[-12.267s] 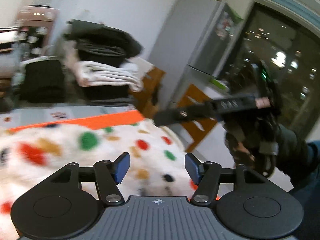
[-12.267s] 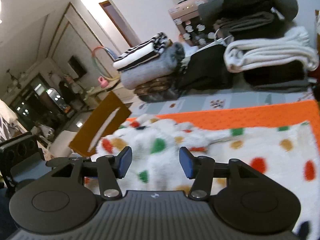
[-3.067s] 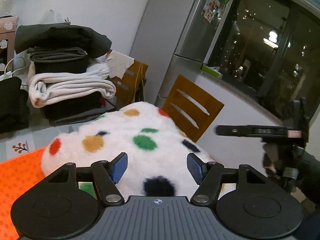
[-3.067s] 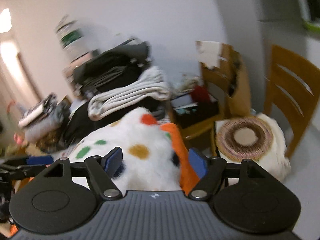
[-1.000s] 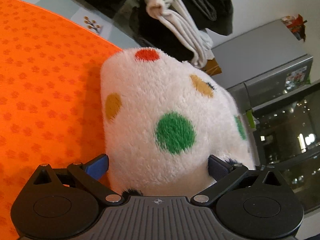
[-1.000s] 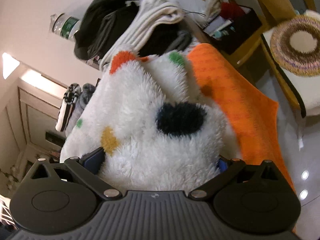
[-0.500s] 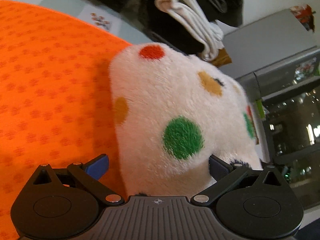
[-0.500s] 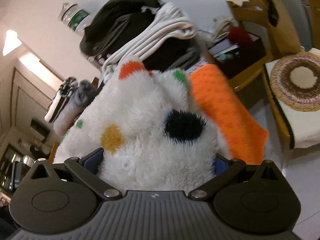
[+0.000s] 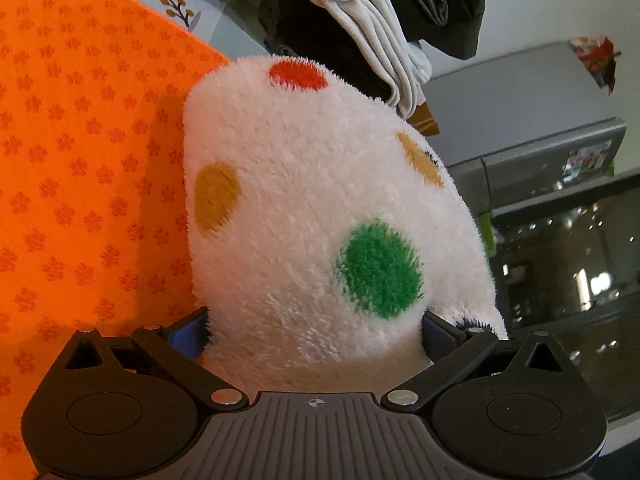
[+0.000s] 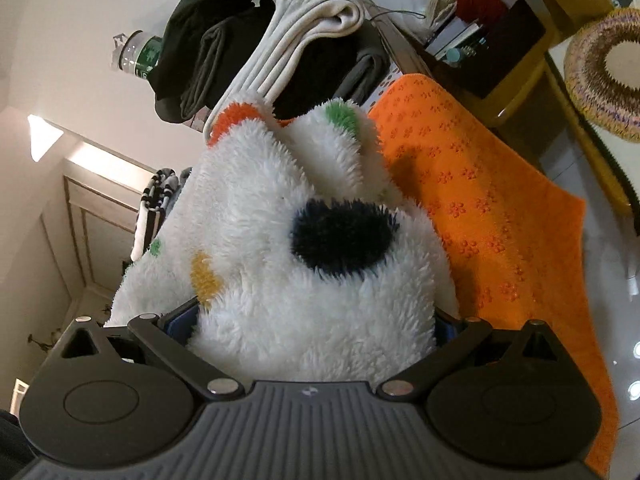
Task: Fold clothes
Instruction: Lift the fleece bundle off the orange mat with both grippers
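Note:
A white fluffy garment with coloured dots (image 9: pixel 320 184) lies folded into a thick bundle on the orange mat (image 9: pixel 80 160). My left gripper (image 9: pixel 316 330) has its jaws spread wide around the bundle's near end, blue pads against its sides. My right gripper (image 10: pixel 316 326) is likewise spread wide around the other end of the garment (image 10: pixel 312 240), which bulges up between the fingers. The fingertips of both are mostly buried in the fleece.
A pile of folded clothes, dark and cream (image 9: pixel 372 28), stands behind the mat; it also shows in the right wrist view (image 10: pixel 304 40). A fridge (image 9: pixel 552 152) is at the right. A wooden chair (image 10: pixel 520 32) with a round cushion (image 10: pixel 608 76) stands beside the mat's edge (image 10: pixel 520 240).
Both grippers have tilted slightly while staying around the bundle. The garment keeps the same folded shape between the wide jaws.

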`<act>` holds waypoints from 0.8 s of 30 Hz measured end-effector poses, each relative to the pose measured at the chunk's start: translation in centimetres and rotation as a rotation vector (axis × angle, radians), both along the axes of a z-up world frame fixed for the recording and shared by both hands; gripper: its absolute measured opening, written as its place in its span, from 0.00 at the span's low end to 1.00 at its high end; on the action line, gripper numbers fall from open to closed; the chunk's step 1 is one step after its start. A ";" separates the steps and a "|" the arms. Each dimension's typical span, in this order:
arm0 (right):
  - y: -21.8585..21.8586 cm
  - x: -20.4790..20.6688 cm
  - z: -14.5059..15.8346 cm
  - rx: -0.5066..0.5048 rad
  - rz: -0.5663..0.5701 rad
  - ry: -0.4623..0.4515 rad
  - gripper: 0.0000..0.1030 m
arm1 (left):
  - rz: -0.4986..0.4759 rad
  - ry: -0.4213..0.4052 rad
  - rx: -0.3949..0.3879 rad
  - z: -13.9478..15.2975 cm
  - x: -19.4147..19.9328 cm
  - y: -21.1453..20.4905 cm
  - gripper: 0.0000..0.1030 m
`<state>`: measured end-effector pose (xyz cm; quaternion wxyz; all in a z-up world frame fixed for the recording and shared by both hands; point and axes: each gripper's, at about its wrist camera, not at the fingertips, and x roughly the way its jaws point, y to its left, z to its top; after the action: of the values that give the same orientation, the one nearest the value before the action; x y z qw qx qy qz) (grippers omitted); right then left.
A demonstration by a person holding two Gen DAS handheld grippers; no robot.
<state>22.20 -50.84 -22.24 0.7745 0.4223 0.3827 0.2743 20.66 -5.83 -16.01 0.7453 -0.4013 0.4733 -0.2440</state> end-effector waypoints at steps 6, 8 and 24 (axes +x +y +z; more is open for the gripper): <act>1.5 1.6 0.2 -0.010 0.018 0.048 1.00 | 0.046 -0.016 -0.067 -1.1 0.5 -0.9 1.00; 1.8 2.1 0.8 0.010 0.024 0.077 0.92 | 0.049 -0.036 -0.077 -0.6 0.3 -1.1 0.96; 7.3 2.5 18.0 0.190 -0.053 -0.121 0.67 | 0.120 -0.378 -0.182 15.0 -0.1 5.6 0.83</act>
<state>24.67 -43.49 -4.27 0.7598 0.4865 0.2962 0.3136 20.59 -0.26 -0.99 0.7946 -0.4414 0.2764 -0.3120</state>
